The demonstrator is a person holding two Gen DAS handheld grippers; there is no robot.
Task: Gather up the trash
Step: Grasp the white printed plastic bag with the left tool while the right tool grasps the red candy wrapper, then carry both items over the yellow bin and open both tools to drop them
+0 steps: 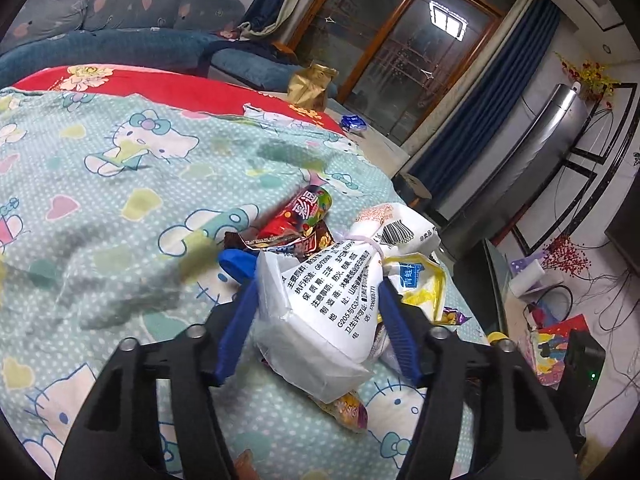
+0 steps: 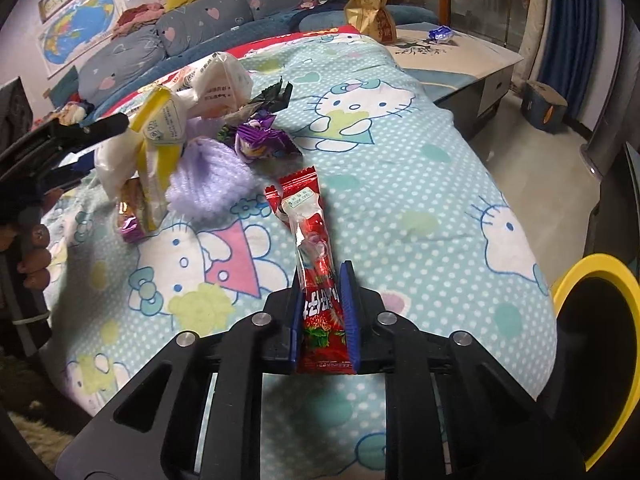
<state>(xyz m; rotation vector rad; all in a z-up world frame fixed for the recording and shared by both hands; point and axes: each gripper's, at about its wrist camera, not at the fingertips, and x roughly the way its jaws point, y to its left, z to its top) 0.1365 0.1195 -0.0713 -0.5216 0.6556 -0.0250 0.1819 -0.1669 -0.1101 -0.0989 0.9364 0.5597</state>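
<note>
My left gripper (image 1: 316, 280) is shut on a white plastic bag (image 1: 320, 308) with black print, held above the Hello Kitty blanket (image 1: 120, 200). Around it lie a red snack wrapper (image 1: 300, 216), a yellow-edged packet (image 1: 420, 284) and a purple candy wrapper (image 1: 350, 412). My right gripper (image 2: 323, 280) is shut on a long red snack wrapper (image 2: 316, 248) that sticks out forward. The right wrist view shows the white bag (image 2: 168, 128), a lavender mesh piece (image 2: 208, 180) and purple wrappers (image 2: 260, 140) to the left.
A yellow-rimmed black bin (image 2: 596, 360) stands at the bed's right edge. A gold bag (image 2: 370, 14) and a blue wrapper (image 2: 440, 32) sit on a low table (image 2: 460, 56) beyond the bed. A sofa (image 1: 120, 12) runs behind.
</note>
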